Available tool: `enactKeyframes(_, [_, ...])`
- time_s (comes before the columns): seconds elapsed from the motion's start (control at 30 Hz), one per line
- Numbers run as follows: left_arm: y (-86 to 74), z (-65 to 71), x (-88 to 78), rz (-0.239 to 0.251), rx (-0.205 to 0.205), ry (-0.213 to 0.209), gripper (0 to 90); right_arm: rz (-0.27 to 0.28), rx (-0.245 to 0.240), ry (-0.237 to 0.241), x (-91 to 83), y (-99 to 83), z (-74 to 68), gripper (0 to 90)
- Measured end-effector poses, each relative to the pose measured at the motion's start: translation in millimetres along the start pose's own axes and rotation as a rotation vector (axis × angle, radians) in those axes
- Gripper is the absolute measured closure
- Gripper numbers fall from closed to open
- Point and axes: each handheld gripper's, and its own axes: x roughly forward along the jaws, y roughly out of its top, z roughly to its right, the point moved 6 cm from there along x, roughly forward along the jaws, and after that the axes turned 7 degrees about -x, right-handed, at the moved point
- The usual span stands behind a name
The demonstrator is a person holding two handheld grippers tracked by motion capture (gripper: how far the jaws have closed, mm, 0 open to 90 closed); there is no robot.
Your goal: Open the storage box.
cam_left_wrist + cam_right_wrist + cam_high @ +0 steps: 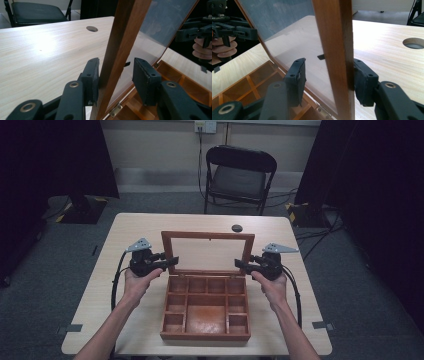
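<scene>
I have the wooden box (205, 307) in the middle of the frame on the counter (135, 227), with its glass lid (207, 252) already standing up. My left gripper (171, 262) and right gripper (239, 265) each have wide jaws around a side of the lid frame, not squeezing it. I think the opening is nearly done, and the little spaces inside look empty.

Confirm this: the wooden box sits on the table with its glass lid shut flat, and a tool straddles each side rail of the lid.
Not quite. The glass lid is not shut flat; it stands raised, as the high view shows. The rest holds: the wooden box sits on the table, and the left tool and right tool each straddle a side rail.
</scene>
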Motion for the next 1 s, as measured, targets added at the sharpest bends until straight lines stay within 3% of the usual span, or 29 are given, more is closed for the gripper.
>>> enactKeyframes(0.17, [-1.9, -0.5, 0.5, 0.003, -0.005, 0.006, 57.7, 0.002, 0.008, -0.012, 2.4, -2.4, 0.2, 48.3])
enactKeyframes(0.4, [-9.3, -4.1, 2.8, -0.032, 0.007, 0.033, 59.5, 0.014, 0.021, -0.018, 3.3, -4.6, 1.5, 48.8])
enactKeyframes(0.8, [-17.6, -7.4, 6.2, -0.065, 0.009, 0.055, 60.8, -0.012, 0.019, -0.031, 8.3, -12.3, 2.4, 48.4])
enactKeyframes(1.0, [-21.7, -9.2, 7.6, -0.088, 0.040, 0.086, 62.3, -0.025, 0.022, -0.032, 10.6, -16.7, 4.6, 48.9])
